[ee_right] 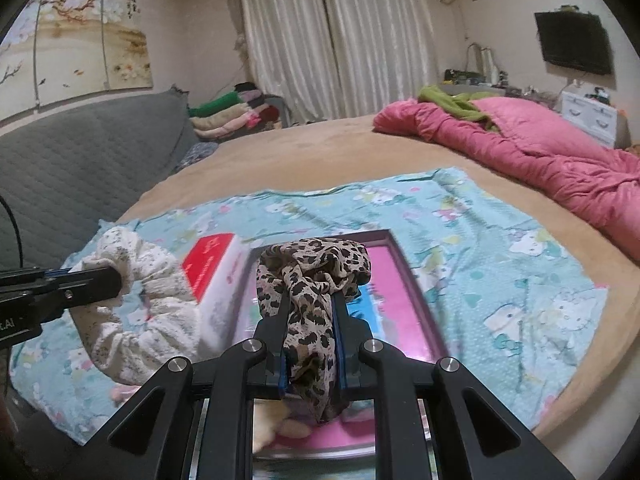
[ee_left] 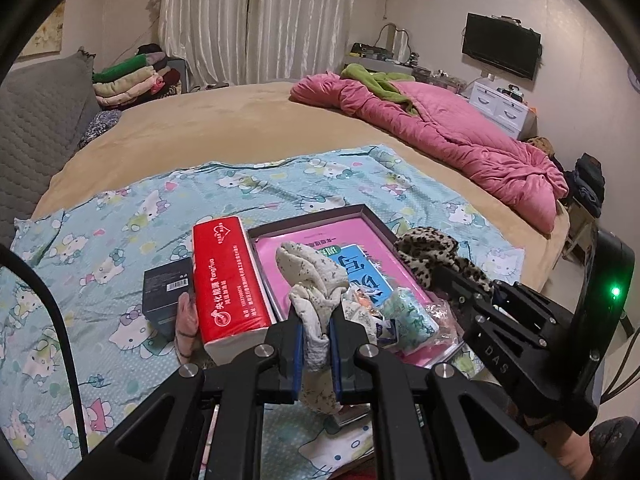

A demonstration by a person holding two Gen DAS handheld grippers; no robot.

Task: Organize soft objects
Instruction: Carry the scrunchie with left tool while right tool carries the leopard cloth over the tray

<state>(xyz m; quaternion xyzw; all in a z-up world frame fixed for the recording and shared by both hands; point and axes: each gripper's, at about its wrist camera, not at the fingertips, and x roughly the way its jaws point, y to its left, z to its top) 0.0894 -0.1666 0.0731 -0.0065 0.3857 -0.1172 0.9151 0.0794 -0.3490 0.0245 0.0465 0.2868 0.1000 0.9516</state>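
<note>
Gripping, left wrist view: left gripper [ee_left: 316,340] has its fingers clamped on a white speckled cloth [ee_left: 316,280], lifted above the near edge of the shallow box [ee_left: 360,210].
Risk, left: the cloth's loose upper fold hangs over the wrapped packets [ee_left: 400,308] in the box; a careless lowering could, I judge, drag them out or bunch the fabric over the rim.
Neighbour: the red tissue pack [ee_left: 230,280] leans against the box's left edge and might tip if brushed.
Pose, left: pointing forward over the box, roughly level.
Gripping, right wrist view: right gripper [ee_right: 310,334] is pinched narrow on a leopard-print cloth [ee_right: 312,268] above the box's near-left corner.
Risk, right: both arms sit close together; the cloths could tangle or the grippers knock.
Pose, right: aimed forward, slightly downward, over the patterned sheet [ee_right: 500,272].
</note>
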